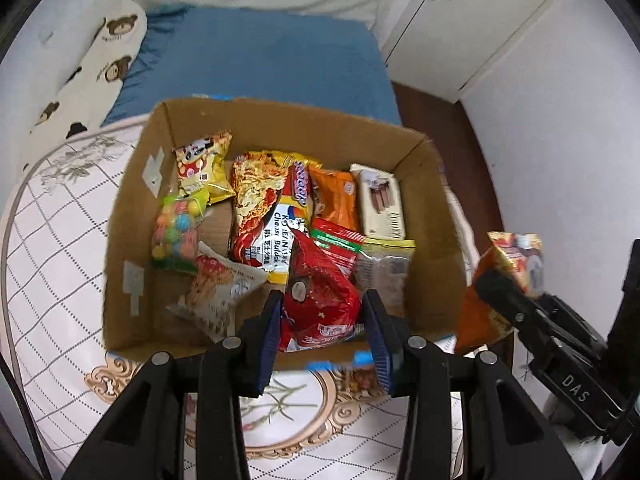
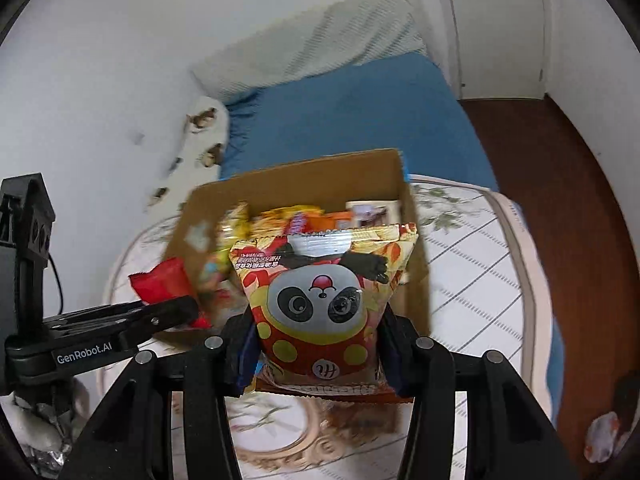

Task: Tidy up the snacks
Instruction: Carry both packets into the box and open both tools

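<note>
Snacks fill a cardboard box (image 1: 136, 240) that sits on the patterned mattress (image 1: 56, 264), near its front edge, with the blue sheet (image 1: 272, 60) behind it. The left gripper (image 1: 325, 328) has its jaws pinching a red snack bag (image 1: 320, 288), held just over the box's near wall, probably so it can drop straight into the gap at the front. The right gripper (image 2: 318, 354) pinches a panda-printed bag (image 2: 320, 300) by its lower end, upside down and upright before the box's near right corner; that grip keeps the loose, crinkly packet from folding over. Inside the box, a noodle packet (image 1: 264, 216) lies along the middle, a candy bag (image 1: 176, 228) rests against the left wall and a pale biscuit box (image 1: 380, 200) stands along the right wall. Most items seem already packed, so both held bags look like the last additions. Free floor remains near the left front corner.
</note>
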`<state>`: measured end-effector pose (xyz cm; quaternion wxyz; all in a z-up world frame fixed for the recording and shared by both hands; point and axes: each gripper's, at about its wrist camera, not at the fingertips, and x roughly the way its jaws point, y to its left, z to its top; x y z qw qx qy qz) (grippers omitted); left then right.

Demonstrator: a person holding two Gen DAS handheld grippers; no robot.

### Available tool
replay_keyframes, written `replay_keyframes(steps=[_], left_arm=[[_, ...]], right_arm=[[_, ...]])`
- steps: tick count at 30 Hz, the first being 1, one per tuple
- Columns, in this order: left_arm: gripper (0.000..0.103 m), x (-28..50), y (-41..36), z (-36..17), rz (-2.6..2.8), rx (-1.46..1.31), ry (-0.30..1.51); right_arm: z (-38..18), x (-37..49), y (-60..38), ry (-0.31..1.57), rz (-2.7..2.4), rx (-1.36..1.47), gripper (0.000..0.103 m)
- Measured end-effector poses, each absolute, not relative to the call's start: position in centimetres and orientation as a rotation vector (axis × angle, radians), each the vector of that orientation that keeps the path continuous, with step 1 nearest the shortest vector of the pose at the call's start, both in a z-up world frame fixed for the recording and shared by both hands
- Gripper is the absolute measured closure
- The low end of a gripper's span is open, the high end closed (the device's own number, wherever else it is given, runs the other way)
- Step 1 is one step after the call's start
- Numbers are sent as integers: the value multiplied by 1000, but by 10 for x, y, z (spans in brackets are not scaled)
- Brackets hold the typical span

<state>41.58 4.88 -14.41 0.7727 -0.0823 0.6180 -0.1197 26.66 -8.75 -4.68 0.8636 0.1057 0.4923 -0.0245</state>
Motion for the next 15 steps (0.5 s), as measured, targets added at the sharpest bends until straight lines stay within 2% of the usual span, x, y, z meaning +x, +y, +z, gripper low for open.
replay_keyframes(steps=[9, 11, 12, 13, 14, 15], left_arm=[[65, 444, 41, -203, -205, -107, 1472], [62, 447, 42, -212, -198, -118, 1502], [53, 448, 43, -217, -188, -119, 1513], [46, 449, 43, -220, -178, -117, 1515], [25, 450, 44, -222, -172, -115, 1514], [10, 450, 44, -223, -168, -112, 1510]], right_arm=[[-99, 297, -93, 1194, -66, 197, 49], [-113, 302, -93, 1253, -74, 200, 40], [-118, 303, -93, 1273, -84, 195, 20], [-124, 304, -93, 1286, -92, 188, 6], [-126, 304, -92, 1290, -95, 185, 5], [-128, 305, -92, 1297, -101, 182, 5]])
